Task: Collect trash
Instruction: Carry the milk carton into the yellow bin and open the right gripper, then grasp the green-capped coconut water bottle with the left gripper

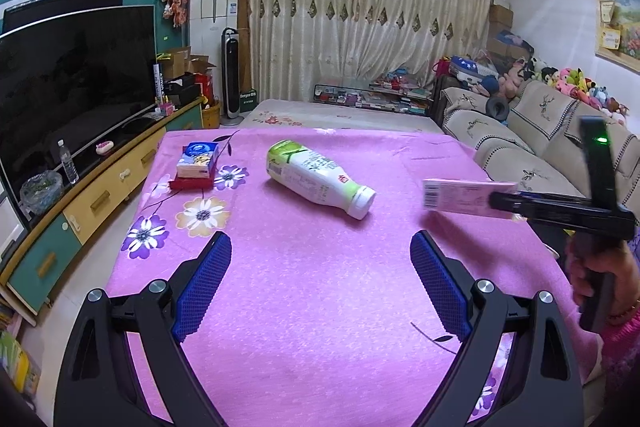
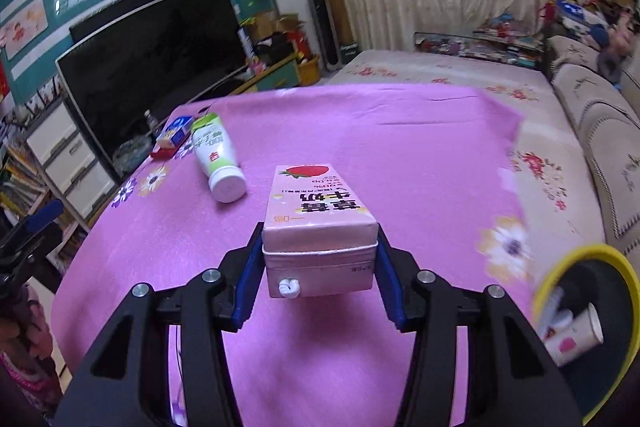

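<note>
My right gripper (image 2: 318, 239) is shut on a pink strawberry milk carton (image 2: 316, 223) and holds it above the pink tablecloth (image 2: 400, 155). The carton (image 1: 464, 197) and right gripper (image 1: 496, 201) also show at the right of the left wrist view. A white and green plastic bottle (image 1: 320, 177) lies on its side on the cloth ahead of my left gripper (image 1: 320, 247), which is open and empty; it also shows in the right wrist view (image 2: 216, 159). A yellow-rimmed trash bin (image 2: 588, 323) with a paper cup (image 2: 576, 335) inside sits low right.
A blue tissue pack on a red box (image 1: 196, 163) sits at the table's far left. A TV (image 1: 72, 79) and cabinet (image 1: 100, 199) stand left, a sofa (image 1: 532, 131) right, a covered bed (image 1: 336, 113) beyond the table.
</note>
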A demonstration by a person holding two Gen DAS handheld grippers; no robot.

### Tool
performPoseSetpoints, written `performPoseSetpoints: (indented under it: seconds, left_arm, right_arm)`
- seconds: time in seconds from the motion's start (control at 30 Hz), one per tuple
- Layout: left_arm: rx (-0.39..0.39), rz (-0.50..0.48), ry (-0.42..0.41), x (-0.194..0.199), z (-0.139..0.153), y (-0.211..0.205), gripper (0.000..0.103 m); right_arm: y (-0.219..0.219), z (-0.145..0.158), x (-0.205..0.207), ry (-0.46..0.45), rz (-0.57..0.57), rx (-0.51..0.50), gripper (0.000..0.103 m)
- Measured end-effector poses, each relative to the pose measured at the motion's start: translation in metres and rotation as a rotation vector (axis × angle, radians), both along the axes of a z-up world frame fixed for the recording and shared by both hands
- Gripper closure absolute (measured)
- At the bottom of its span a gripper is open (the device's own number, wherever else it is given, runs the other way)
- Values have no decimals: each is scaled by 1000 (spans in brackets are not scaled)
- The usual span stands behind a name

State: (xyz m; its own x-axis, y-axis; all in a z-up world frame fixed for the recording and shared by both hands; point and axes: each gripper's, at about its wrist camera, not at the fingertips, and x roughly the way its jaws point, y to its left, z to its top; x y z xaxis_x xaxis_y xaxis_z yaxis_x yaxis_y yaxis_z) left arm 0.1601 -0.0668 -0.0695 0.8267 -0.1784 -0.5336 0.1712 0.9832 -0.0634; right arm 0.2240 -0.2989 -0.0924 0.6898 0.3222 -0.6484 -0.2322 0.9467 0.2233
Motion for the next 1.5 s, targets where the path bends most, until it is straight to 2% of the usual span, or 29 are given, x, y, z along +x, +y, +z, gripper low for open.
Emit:
performPoseSetpoints:
  seconds: [0.13,0.27,0.43,0.6,0.67,0.7,0.73,0.83,1.17,1.5]
  left_arm:
    - [17,-19,-8,0,4,-13,13]
    - [30,-33,-7,5,5,-26,13]
    - [37,-39,15,14,2,-40,13]
    - [61,-24,52,34,-5,-53,13]
    - [69,-7,69,45,-8,-57,13]
    - [70,2,77,50,-9,-58,13]
    - [68,16,92,58,-11,-59,13]
    - [61,66,132,80,-17,-59,13]
    - [-34,243,252,170,-31,-44,7]
    - [-32,402,336,248,-41,-31,6]
  right_arm:
    - [-41,12,-33,-46,-82,11,55]
    - [-94,15,-63,-81,-229,-11,54]
    - [-155,-10,-78,-8,-380,-29,54]
    - [-190,-50,-77,91,-451,-58,53]
    - [-197,-64,-74,128,-472,-70,52]
    - [-200,-68,-75,130,-481,-62,46]
    - [-201,-69,-75,124,-486,-50,40]
    - [-200,-66,-77,91,-492,-50,36]
    - [-200,-57,-80,48,-493,-39,34]
    - [-201,-59,-79,54,-482,-11,34]
